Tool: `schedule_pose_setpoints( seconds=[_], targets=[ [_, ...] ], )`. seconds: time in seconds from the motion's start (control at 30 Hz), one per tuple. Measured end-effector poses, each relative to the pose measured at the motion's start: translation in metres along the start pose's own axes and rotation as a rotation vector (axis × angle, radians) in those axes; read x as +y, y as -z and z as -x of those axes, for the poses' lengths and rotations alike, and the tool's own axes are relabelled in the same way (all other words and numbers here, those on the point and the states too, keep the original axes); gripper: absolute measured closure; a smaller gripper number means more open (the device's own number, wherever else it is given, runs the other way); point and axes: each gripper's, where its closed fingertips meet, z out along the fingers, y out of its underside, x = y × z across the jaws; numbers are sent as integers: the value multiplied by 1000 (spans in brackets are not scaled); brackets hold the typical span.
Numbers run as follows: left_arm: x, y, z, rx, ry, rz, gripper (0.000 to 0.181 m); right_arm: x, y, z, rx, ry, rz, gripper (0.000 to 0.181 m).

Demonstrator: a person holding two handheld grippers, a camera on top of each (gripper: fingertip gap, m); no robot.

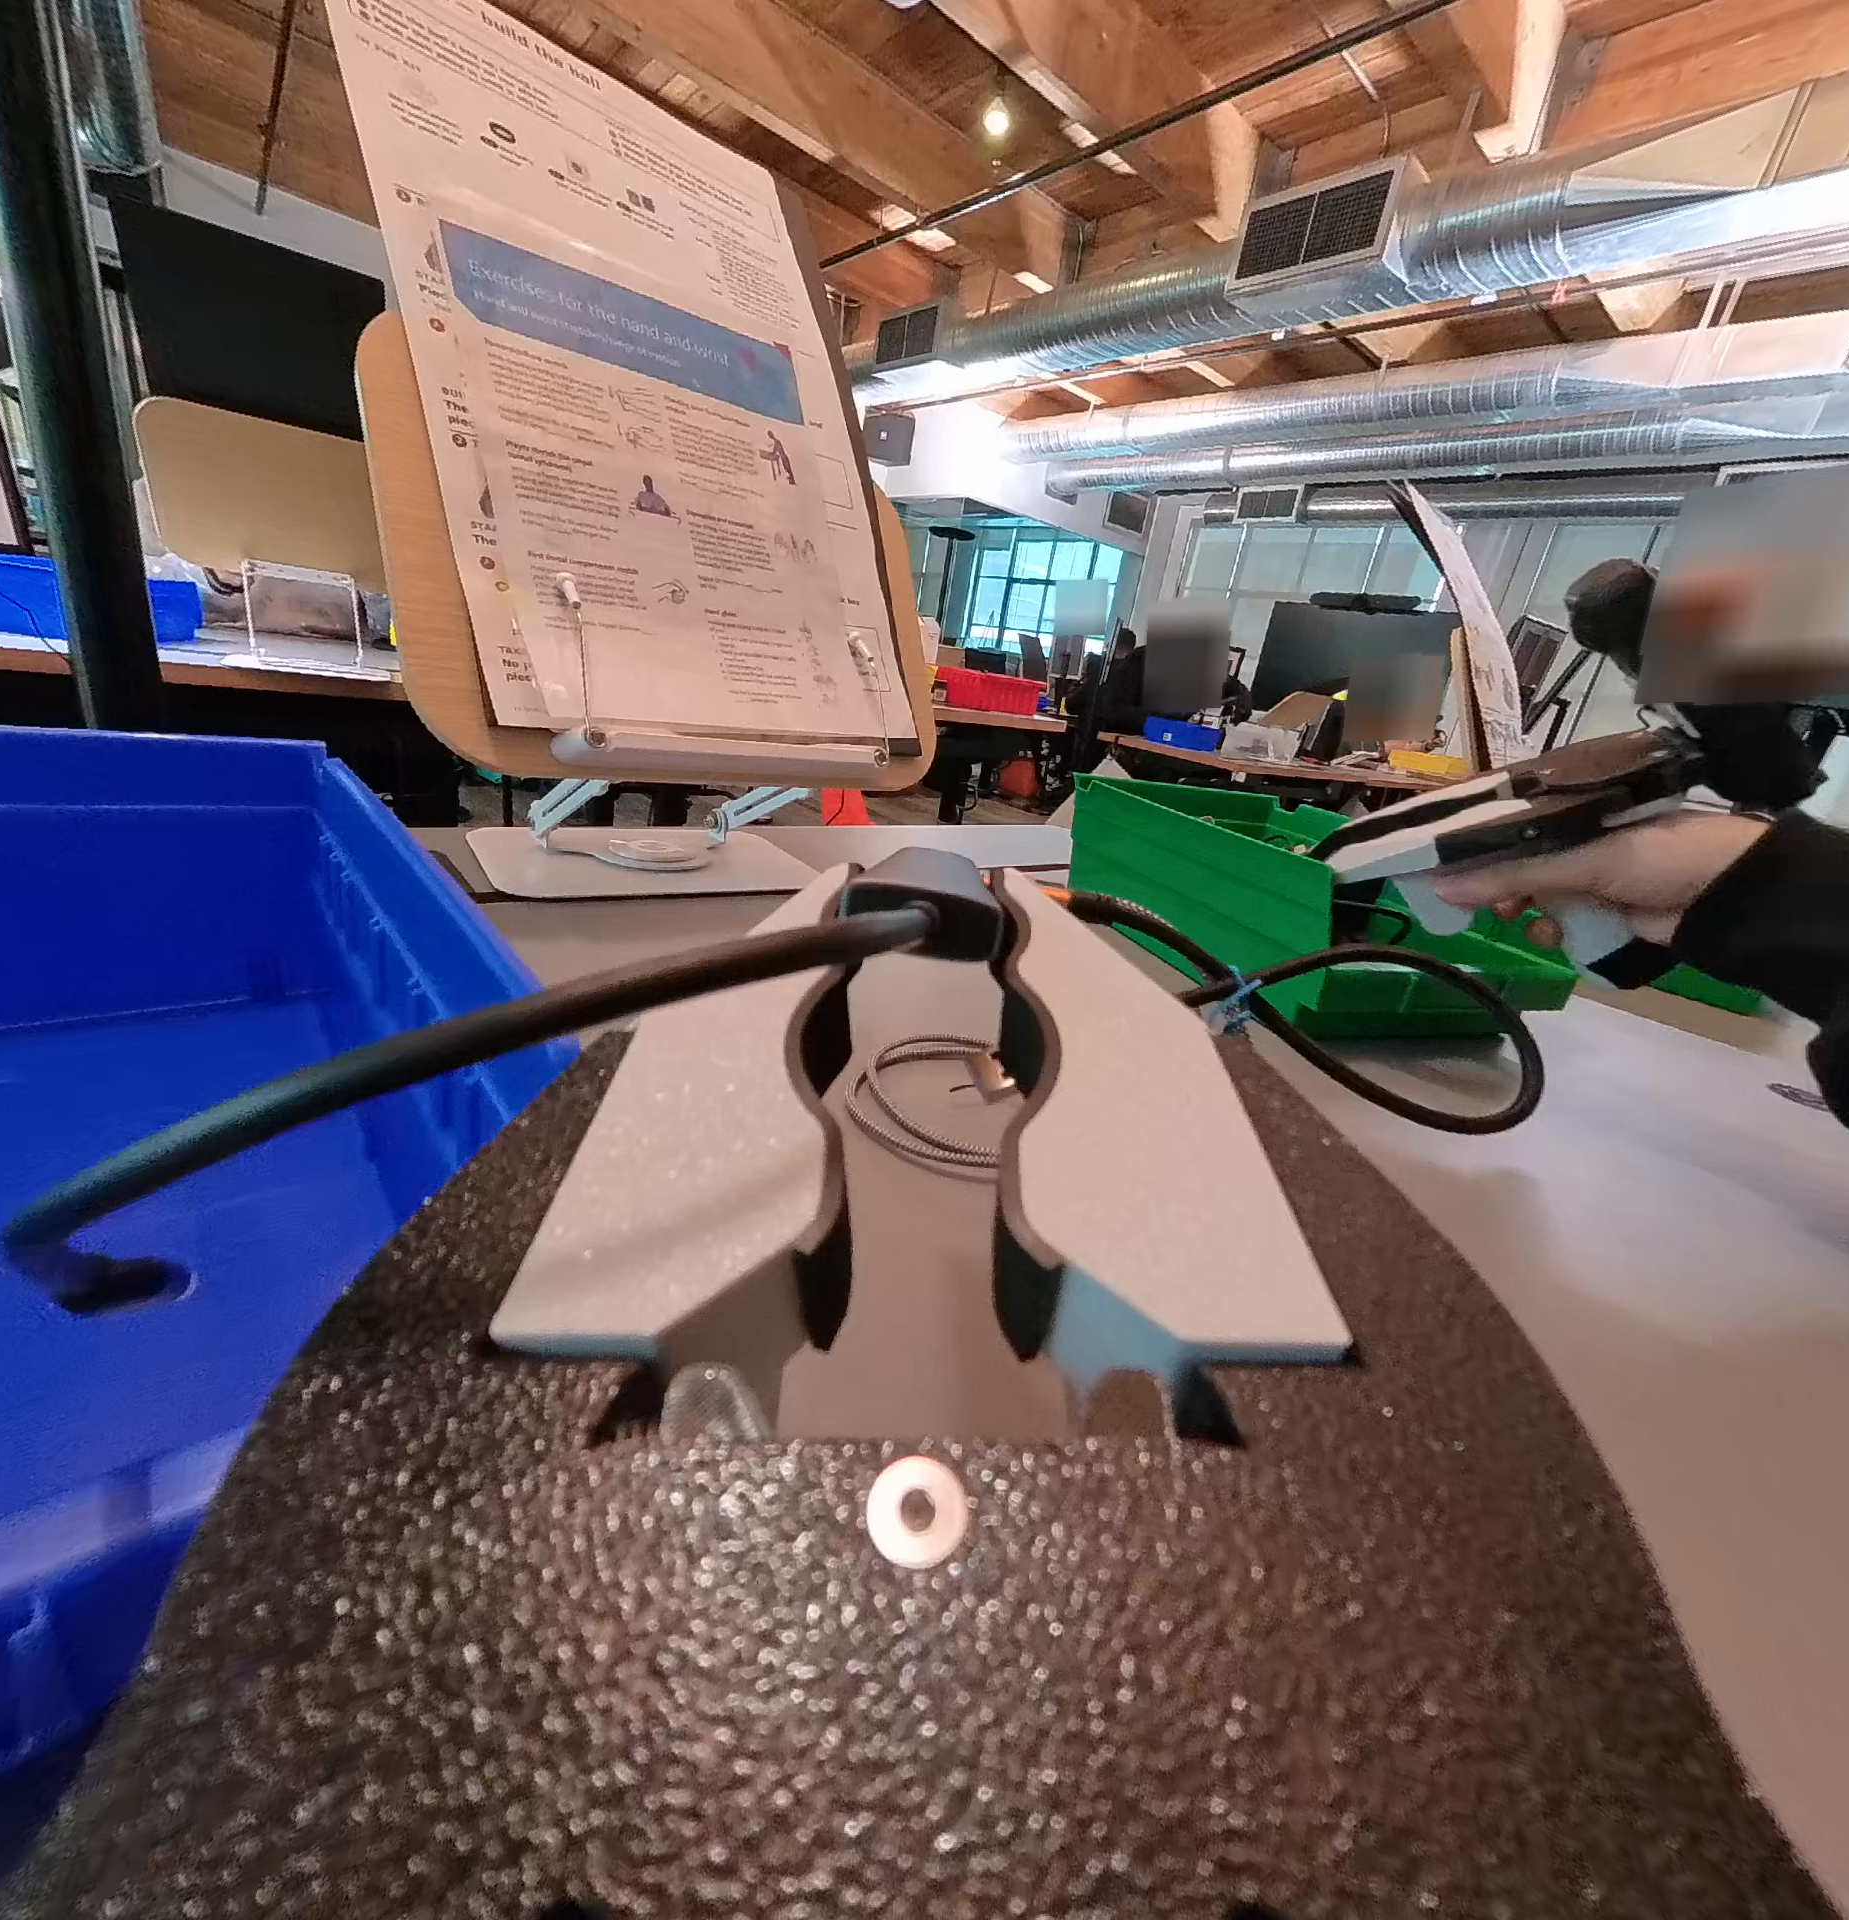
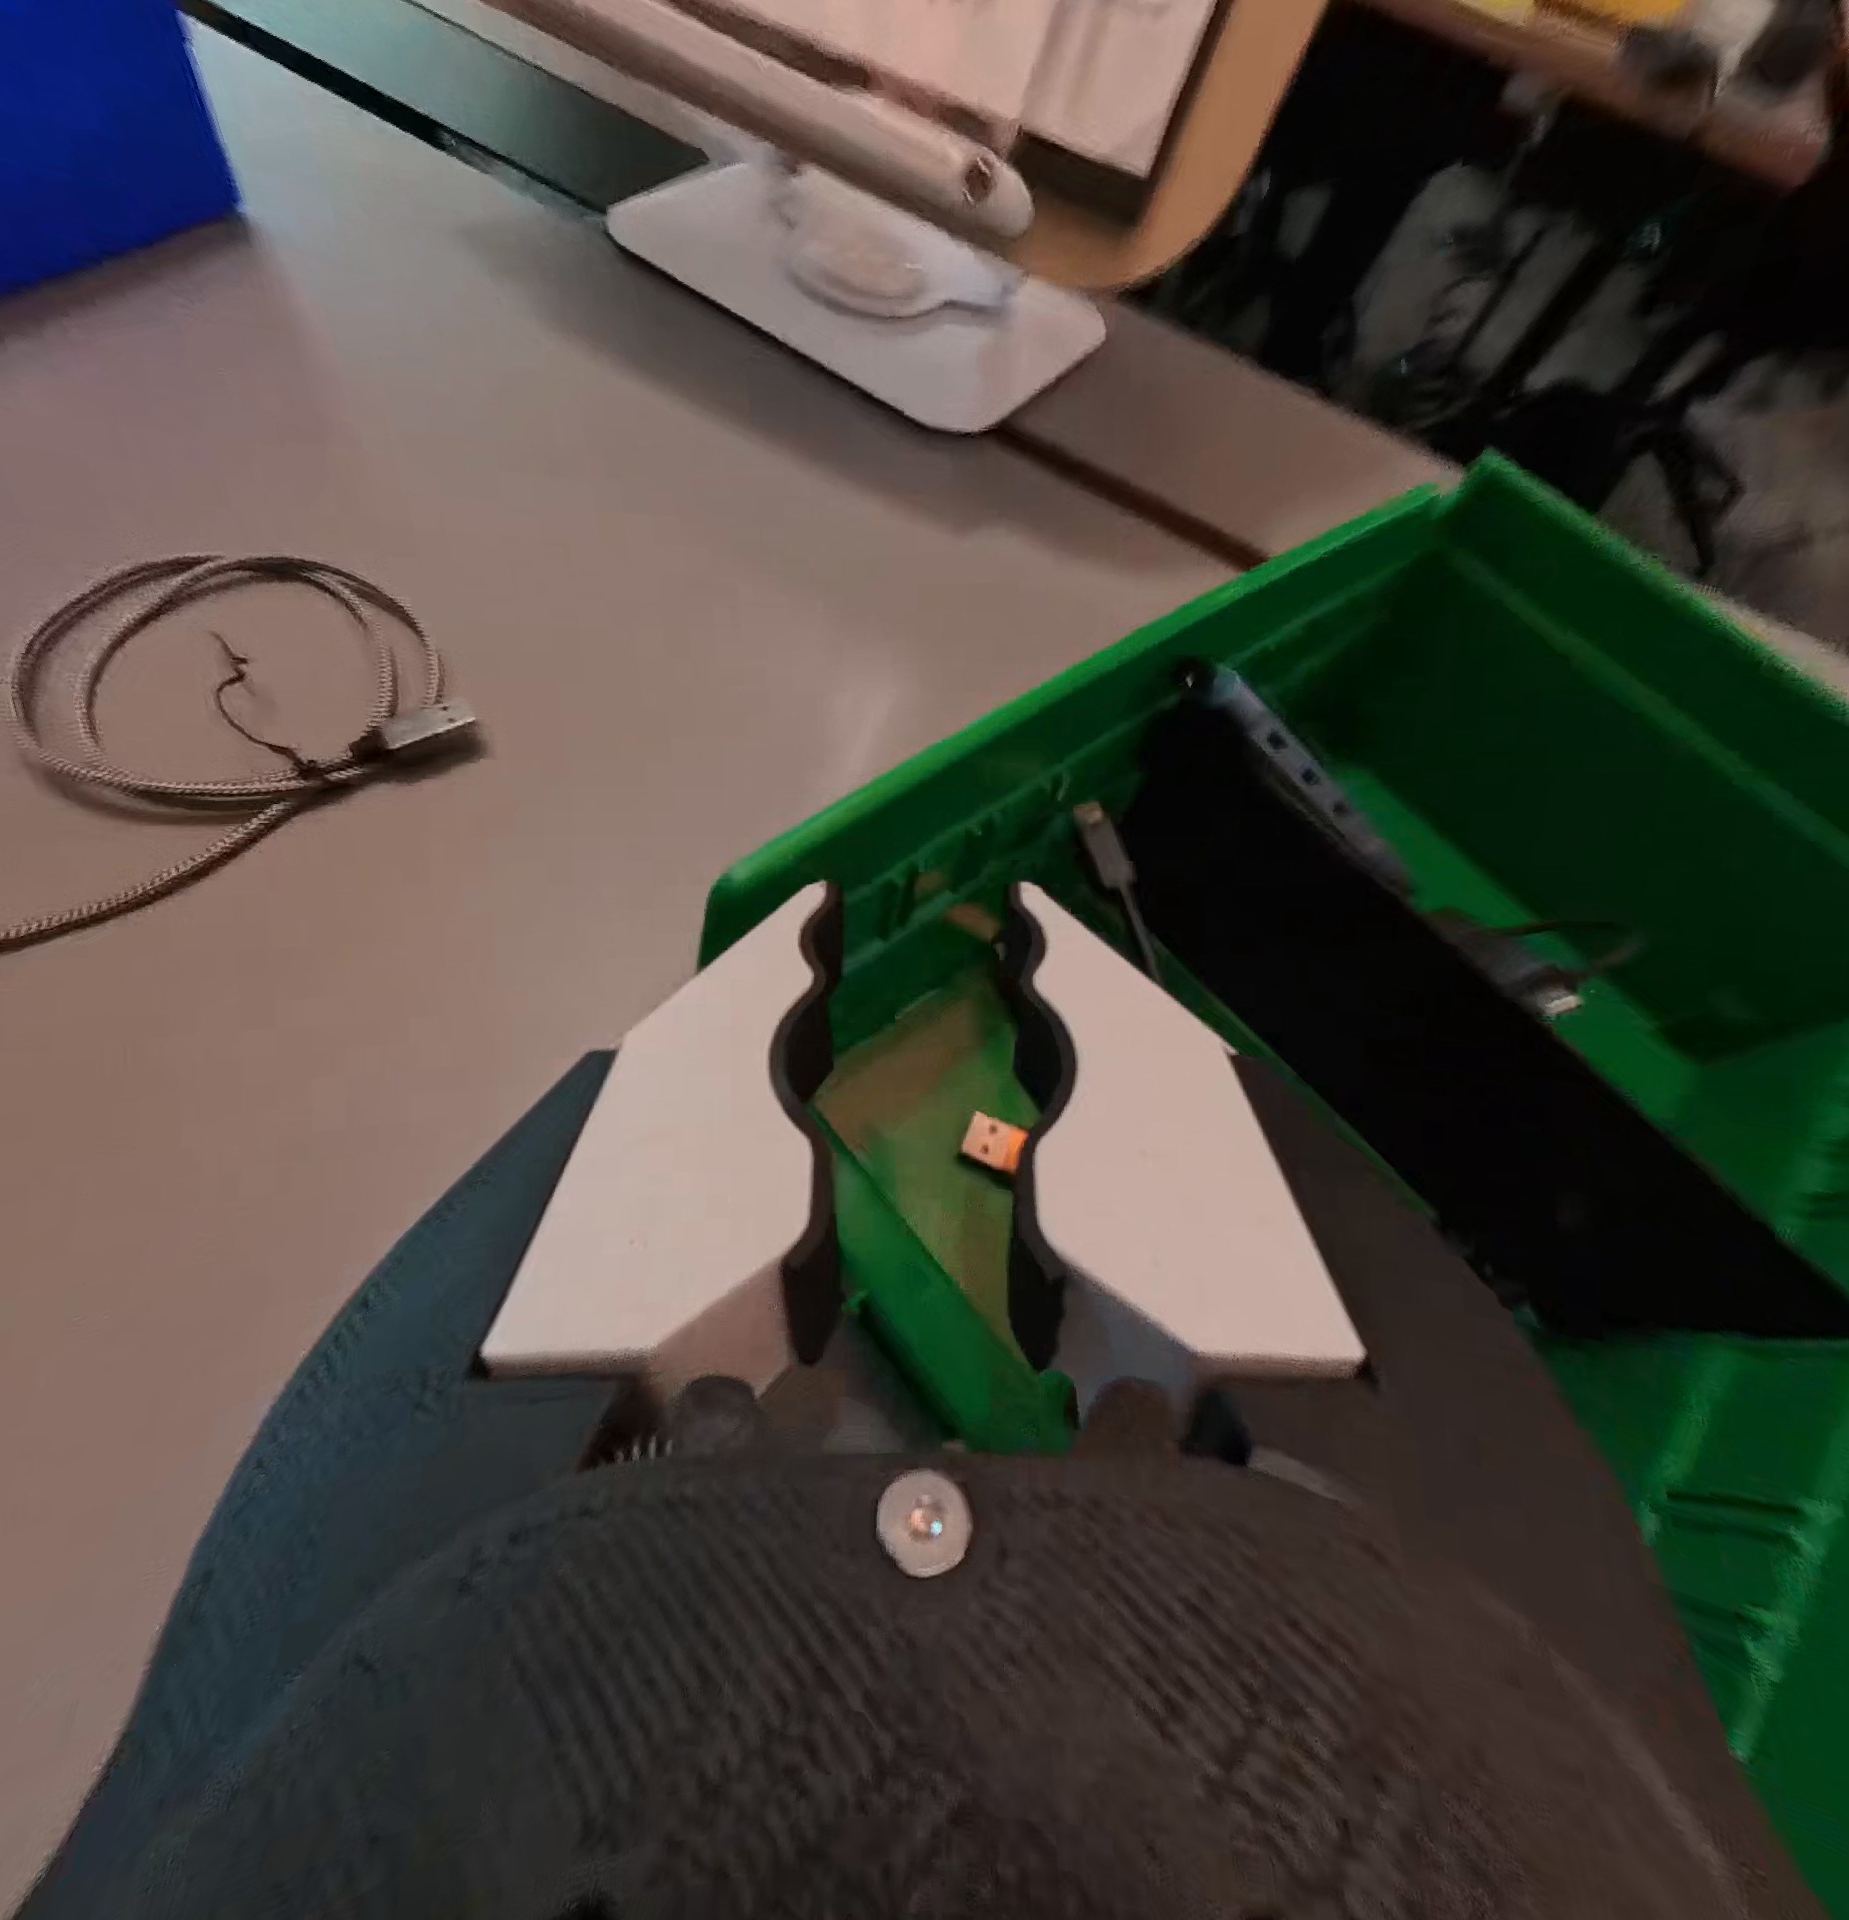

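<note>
While the left gripper [image 1: 925, 914] pinches a dark adapter [image 1: 925, 902] with trailing cable [image 1: 400, 1049], the right gripper [image 2: 925, 914] hangs spread over the green bin [image 2: 1585, 665], above an orange dongle [image 2: 993, 1145].

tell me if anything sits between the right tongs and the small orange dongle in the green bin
Nothing visible does. The right tongs are open over the green bin, and the small orange dongle lies uncovered on the bin floor in the gap between the fingers. The black device lies off to the right.
</note>
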Motion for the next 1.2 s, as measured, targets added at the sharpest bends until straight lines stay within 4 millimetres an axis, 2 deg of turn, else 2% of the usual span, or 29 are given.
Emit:
schedule_pose_setpoints(
  seconds=[0.07, 0.1, 0.17, 0.2, 0.23, 0.3, 0.37, 0.4, 0.43, 0.47, 0.53, 0.57, 0.67, 0.73, 0.87, 0.97, 1.1, 1.2],
  targets=[
    [0, 0, 0, 1, 4, -2, 160, 1, 6, -13, 97, -15, 34, 118],
    [0, 0, 0, 1, 5, -3, 160, -2, 13, -14, 126, -5, 29, 108],
    [0, 0, 0, 4, 5, -1, 160, -21, 32, -5, 152, -14, -54, 106],
    [0, 0, -1, 7, 3, 0, 160, -37, 40, 9, 123, -31, -136, 106],
    [0, 0, -2, 13, -2, -3, 160, -55, 48, 32, 59, -47, -231, 110],
    [0, -1, -6, 29, -19, -4, 160, -83, 55, 95, -131, -62, -396, 110],
    [0, -1, -10, 42, -42, -3, 160, -91, 49, 158, -301, -75, -458, 107],
    [0, -1, -12, 47, -55, -3, 160, -91, 42, 183, -350, -75, -471, 105],
    [1, -1, -13, 48, -69, -1, 161, -91, 35, 203, -370, -83, -496, 100],
    [1, -1, -15, 51, -83, 2, 160, -94, 29, 217, -375, -97, -538, 103],
    [3, -2, -19, 58, -108, 12, 160, -96, 23, 249, -429, -48, -573, 116],
    [4, -2, -20, 59, -117, 16, 160, -97, 21, 258, -418, -13, -572, 119],
    [5, -4, -23, 73, -140, 24, 160, -103, 21, 279, -406, 82, -587, 133],
    [7, -4, -25, 79, -156, 29, 160, -97, 10, 287, -405, 116, -522, 140],
    [7, -3, -29, 84, -191, 25, 160, -88, -6, 288, -378, 50, -480, 150],
    [8, -4, -31, 86, -215, 31, 160, -77, -12, 294, -400, 17, -517, 153],
    [10, -6, -33, 87, -241, 33, 160, -91, -1, 293, -403, -45, -629, 167],
    [10, -6, -33, 79, -257, 30, 160, -91, -5, 292, -374, -72, -617, 170]
  ],
)
